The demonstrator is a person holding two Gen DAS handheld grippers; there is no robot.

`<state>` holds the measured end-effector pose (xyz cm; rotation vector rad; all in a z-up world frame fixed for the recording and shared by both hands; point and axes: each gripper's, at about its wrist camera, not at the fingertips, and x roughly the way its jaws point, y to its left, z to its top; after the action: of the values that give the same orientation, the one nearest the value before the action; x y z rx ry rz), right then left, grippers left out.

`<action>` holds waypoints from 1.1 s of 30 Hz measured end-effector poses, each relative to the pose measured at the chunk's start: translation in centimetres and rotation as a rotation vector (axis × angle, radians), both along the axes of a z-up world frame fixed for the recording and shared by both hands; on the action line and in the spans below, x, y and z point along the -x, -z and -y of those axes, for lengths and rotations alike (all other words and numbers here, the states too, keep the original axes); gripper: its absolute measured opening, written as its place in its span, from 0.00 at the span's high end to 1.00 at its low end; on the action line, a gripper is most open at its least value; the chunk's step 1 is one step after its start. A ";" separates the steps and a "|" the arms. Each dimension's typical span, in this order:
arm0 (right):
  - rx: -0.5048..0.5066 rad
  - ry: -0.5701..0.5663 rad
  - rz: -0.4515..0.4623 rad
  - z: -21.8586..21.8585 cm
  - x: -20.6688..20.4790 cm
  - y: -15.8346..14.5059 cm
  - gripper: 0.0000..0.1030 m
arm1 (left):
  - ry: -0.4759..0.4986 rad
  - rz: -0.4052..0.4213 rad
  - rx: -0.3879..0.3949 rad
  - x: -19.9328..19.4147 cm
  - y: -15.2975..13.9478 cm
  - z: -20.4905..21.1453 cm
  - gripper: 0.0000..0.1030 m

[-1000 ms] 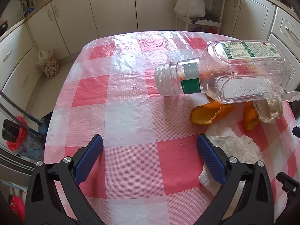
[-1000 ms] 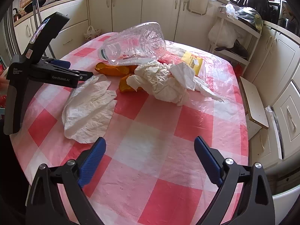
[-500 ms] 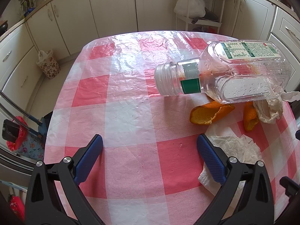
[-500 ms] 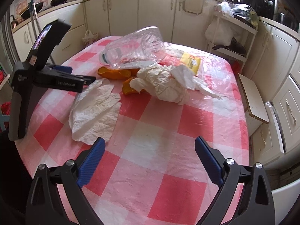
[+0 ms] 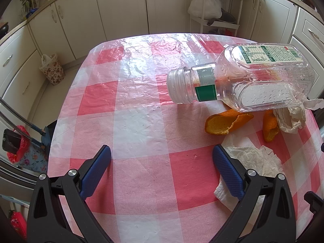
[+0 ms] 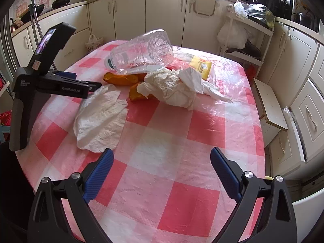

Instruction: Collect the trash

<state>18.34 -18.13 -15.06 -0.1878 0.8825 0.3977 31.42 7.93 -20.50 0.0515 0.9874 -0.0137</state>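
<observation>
- On the tabletop w/ its red-and-white check plastic cover, all the trash sits in one loose cluster toward the far side as the right wrist cam sees it.
- Clear plastic bottle lies on its side, cap on, base propped on the orange peels. Looks empty apart from droplets inside, so prob. light; stiff enough but smooth and wet-looking, may slip or roll. Best hold, I'd judge: across the neck just behind the cap, or the flat-sided body.
- Peels: curled, firm-ish, light; pinch an upturned edge. One lies beside the bottle's neck end, a second touches the crumpled paper.
- Flat tissue lies near the left tool; soft, thin, no weight. Pinch a raised crease, not the flat part.
- Crumpled white paper wad sits just beside the bottle base; soft, bulky, easy to grab mid-mass.
- Yellow wrapper lies behind the wad, partly hidden; prob. flimsy.
- Left tool: jaws spread wide, nothing between them, over bare cloth, tissue just beside its right finger.
- Right tool: also spread wide and empty, well short of the pile.
- Vs. a second ago: trash hasn't shifted. Left wrist view is unchanged. Right wrist view has pulled back and risen a bit, so the pile sits farther off.
</observation>
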 end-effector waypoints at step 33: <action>-0.055 -0.155 0.022 -5.6 -1.3 0.3 0.10 | -0.010 0.168 0.146 2.9 -2.1 -2.2 0.06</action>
<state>19.62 -12.55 -15.32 -0.2101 0.8368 0.5628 28.56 10.10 -18.43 -0.0848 0.8162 -0.0708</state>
